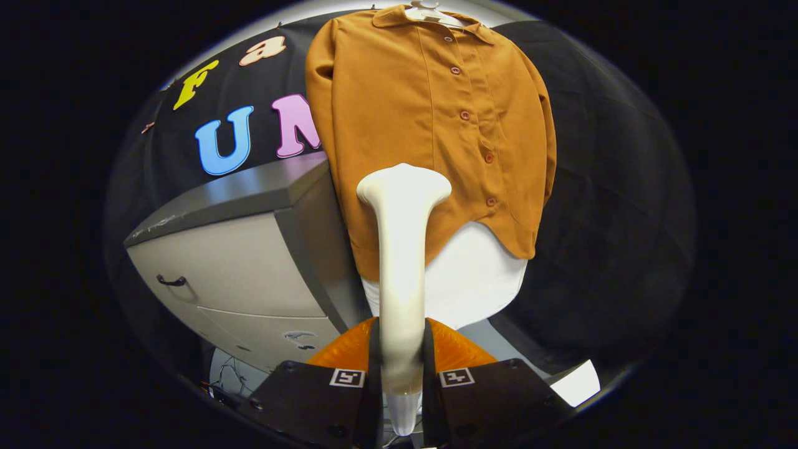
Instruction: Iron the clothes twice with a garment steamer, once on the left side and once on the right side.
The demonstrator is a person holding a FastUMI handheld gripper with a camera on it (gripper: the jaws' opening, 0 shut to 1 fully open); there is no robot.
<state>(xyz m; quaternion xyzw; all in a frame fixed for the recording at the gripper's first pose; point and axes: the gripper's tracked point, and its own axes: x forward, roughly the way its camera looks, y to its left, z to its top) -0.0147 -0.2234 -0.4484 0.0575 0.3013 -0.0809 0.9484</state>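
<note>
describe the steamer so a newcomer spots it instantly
Find the orange button-up shirt hanging on the booth wall, beside the grey cabinet. In front of its lower hem stands the garment steamer, gripped between the gripper fingers. It is a cream wand flaring to a wide head.

You cannot see the steamer's (403,262) nozzle face: its flared head points away from you at the shirt (430,125), covering a patch of cloth near the lower hem. Its handle base runs down between the fingers of the gripper (402,349), which press it from both sides, and the very bottom is cut off. The shirt hides most of the hanger (430,11), whose hook is cropped at the top. The white board (474,274) behind the shirt shows below the hem alone. The cabinet's (249,268) lower drawers blur away toward the fingers.
</note>
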